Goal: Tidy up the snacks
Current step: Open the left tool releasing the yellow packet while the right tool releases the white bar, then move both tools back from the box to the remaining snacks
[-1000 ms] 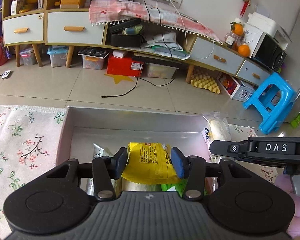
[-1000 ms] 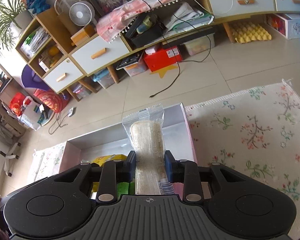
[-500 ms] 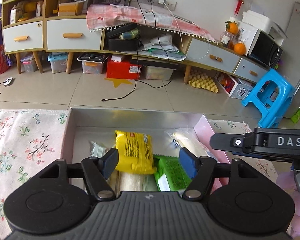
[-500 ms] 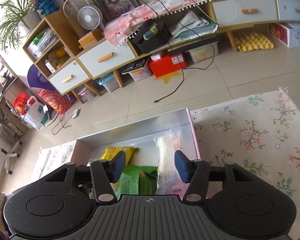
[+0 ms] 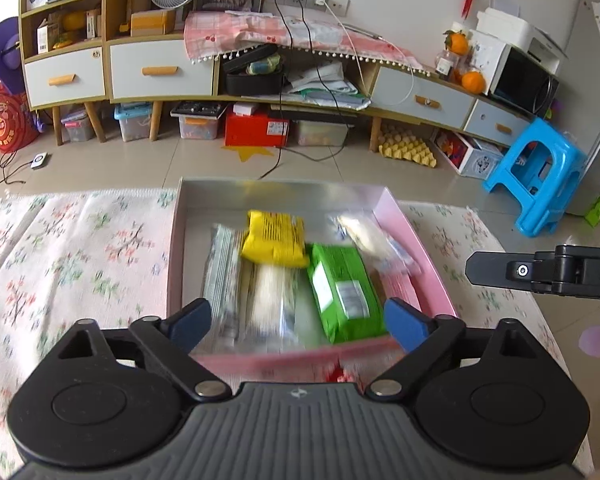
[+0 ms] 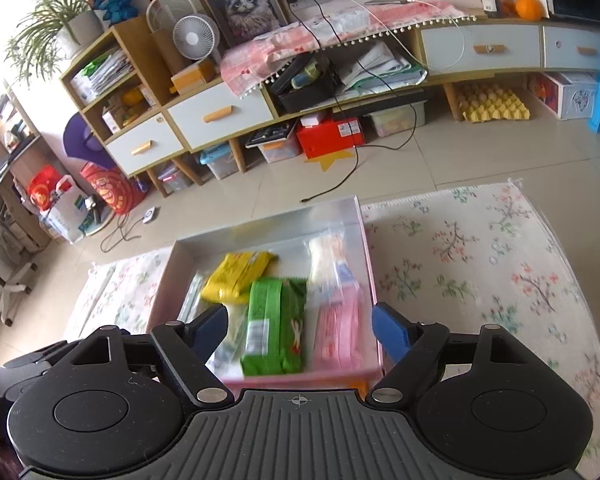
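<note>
Lying in a pink box (image 5: pixel 428 264) with a silver inside, the snacks are all together: a yellow packet (image 5: pixel 274 238) at the far side, a green packet (image 5: pixel 342 288) beside it toward the near wall, a clear wrapped bar (image 5: pixel 374 238) along the right wall, a pink packet (image 6: pixel 338 326) in the near right corner, and silver and pale wrappers (image 5: pixel 224 276) on the left, which are blurred. The yellow packet lies partly on the pale wrappers. The box stands on a flowered cloth (image 5: pixel 80 248) which covers the surface under it.

The left gripper (image 5: pixel 296 318) hangs above the near edge of the box. Its blue fingers (image 5: pixel 190 318) are wide and are opening, and no snack is between them. The right gripper (image 6: pixel 300 330) is also above the near edge, its fingers (image 6: pixel 390 332) wide and opening, with nothing pressed between them; the green and pink packets are seen below, in the box.

Behind the box there is a tiled floor (image 5: pixel 140 164) and a long low cabinet (image 5: pixel 160 68).
</note>
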Motion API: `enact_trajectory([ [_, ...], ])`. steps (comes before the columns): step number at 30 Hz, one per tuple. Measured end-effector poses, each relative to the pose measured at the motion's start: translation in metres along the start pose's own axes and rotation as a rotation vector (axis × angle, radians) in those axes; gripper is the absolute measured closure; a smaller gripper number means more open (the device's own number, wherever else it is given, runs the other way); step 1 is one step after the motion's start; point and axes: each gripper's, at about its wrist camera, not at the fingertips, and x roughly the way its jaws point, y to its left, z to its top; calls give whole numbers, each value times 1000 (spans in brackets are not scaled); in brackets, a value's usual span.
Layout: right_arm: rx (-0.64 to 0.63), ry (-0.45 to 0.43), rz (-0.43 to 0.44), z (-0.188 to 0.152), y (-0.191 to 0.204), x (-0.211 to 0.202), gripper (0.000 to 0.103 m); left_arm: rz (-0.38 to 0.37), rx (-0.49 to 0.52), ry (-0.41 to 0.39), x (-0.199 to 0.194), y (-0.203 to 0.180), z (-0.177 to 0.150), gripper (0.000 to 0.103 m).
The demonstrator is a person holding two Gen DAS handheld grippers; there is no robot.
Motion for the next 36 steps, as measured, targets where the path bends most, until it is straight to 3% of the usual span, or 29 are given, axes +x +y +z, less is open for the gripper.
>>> enact_trajectory([
  [3, -9, 7, 3, -15, 1, -11, 20, 3, -5, 8, -8, -1, -11, 4],
  [5, -16, 11, 0, -22, 0, -17, 12, 3, -6, 13, -12, -1, -18, 3],
  [14, -87, 24, -40, -57, 5, -36, 10, 36, -37, 61, -27, 0, -43, 1],
  [22, -123, 7, -50, -79, 6, -41, 8, 41, 39, 31, -36, -8, -65, 1],
  [30, -212, 44, -134, -100, 1, -33, 8, 70, 112, 38, -32, -8, -84, 1],
  [36, -148, 93, -164, -104, -12, -23, 8, 80, 124, 73, -25, -5, -93, 1],
])
